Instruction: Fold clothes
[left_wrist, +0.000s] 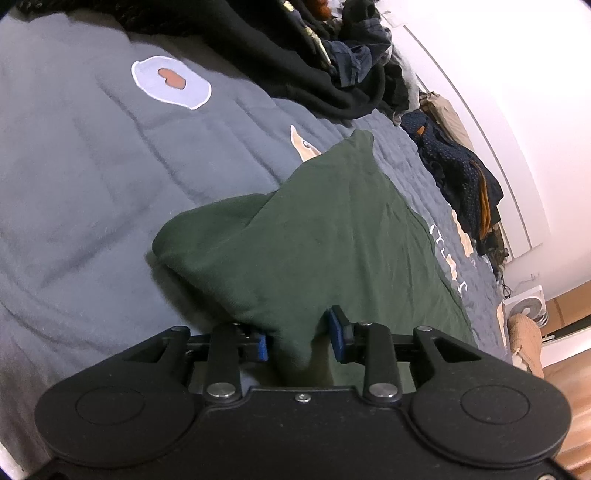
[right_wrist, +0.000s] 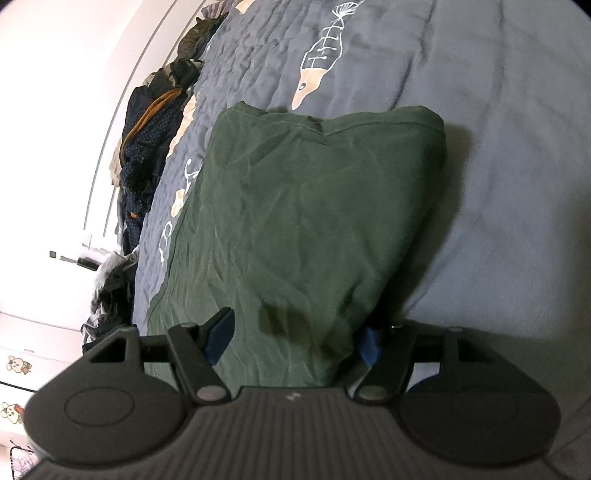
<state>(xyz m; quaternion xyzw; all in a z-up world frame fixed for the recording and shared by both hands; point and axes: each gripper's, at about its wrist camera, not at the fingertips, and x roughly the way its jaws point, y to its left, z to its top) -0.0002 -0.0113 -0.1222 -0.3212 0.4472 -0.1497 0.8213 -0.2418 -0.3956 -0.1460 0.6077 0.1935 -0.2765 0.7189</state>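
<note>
The green garment (left_wrist: 332, 240) is lying partly folded on the grey-blue bed cover (left_wrist: 92, 166), with the left hand-held gripper (left_wrist: 301, 338) pinching a raised fold of it while the right hand-held gripper (right_wrist: 295, 338) is standing wide apart astride its near edge.

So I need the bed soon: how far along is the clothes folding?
Done: the green garment already lies doubled over on the grey bedspread. In hand: the left gripper and the right gripper each straddle its near edge. Left: finishing this fold, then the dark pile and the clothes heaped along the wall.
</note>
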